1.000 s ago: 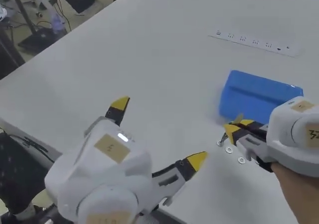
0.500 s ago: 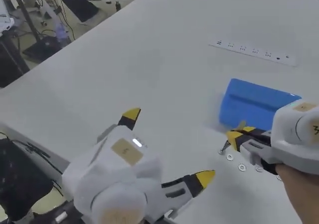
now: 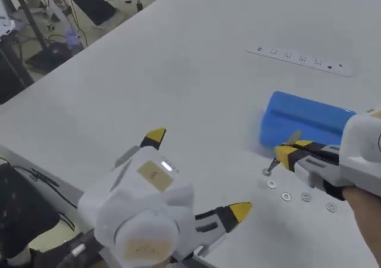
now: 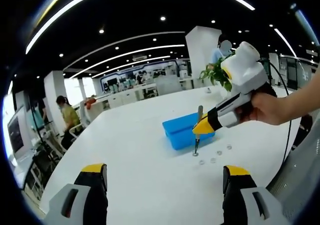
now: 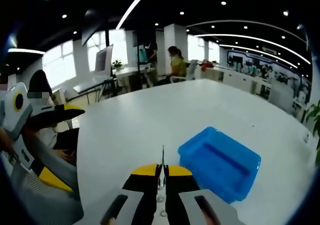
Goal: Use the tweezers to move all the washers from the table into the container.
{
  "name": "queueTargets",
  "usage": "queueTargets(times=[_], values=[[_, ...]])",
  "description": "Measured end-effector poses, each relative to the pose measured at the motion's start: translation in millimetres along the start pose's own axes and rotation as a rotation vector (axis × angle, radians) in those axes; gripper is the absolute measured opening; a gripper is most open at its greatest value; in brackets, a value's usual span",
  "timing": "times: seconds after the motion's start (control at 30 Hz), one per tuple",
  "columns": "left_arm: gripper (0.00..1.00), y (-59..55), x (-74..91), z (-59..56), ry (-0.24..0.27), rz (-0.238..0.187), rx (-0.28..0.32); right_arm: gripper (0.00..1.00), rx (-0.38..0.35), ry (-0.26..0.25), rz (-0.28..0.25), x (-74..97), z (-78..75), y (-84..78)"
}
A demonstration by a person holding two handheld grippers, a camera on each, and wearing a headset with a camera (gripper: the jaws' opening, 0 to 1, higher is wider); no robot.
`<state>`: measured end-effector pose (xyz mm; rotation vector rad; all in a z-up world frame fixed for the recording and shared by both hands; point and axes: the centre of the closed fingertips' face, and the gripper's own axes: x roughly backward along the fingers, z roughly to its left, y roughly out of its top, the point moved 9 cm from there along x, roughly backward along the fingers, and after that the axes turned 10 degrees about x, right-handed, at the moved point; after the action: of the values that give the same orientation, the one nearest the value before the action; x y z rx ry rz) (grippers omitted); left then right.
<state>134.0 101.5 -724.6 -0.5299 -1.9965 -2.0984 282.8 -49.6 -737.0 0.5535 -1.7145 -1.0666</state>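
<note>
Left gripper (image 3: 197,173), white body, yellow tips: the jaws are held wide apart with nothing between them, above the near edge of the white table (image 3: 178,71).
Right gripper (image 3: 287,153): the jaws are closed upon slim metal tweezers (image 3: 271,165), whose tips are pointed down just beside the washers.
Small flat metal washers (image 3: 286,196): four are counted, laid loose on the table in a short row.
Blue rectangular plastic container (image 3: 303,122): set on the table just behind the washers.
White power strip (image 3: 300,59): laid farther back.
</note>
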Motion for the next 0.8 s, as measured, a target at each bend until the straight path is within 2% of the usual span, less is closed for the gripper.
queueTargets(times=[0.3,0.4,0.43,0.53,0.7,0.8], values=[[0.99,0.2,0.7,0.0,0.005,-0.003,-0.001,0.00,0.039,-0.067,-0.080,2.3,-21.1,35.4],[0.98,-0.4,0.6,0.4,0.010,0.001,-0.005,0.00,0.021,-0.103,-0.106,-1.7,-33.7,43.4],[0.98,-0.8,0.3,0.2,0.010,0.005,-0.009,0.00,0.016,-0.131,-0.115,-3.7,-39.3,45.4],[0.98,-1.4,-0.3,-0.3,0.012,0.012,-0.018,0.01,0.010,-0.203,-0.142,-11.6,-51.9,46.2],[0.99,-2.9,-2.1,1.8,0.030,0.032,-0.012,0.01,0.008,-0.225,-0.111,-30.6,-59.3,38.1],[0.99,-2.7,-2.4,1.1,0.028,0.025,-0.020,0.01,0.003,-0.239,-0.089,-40.9,-61.8,30.3]])
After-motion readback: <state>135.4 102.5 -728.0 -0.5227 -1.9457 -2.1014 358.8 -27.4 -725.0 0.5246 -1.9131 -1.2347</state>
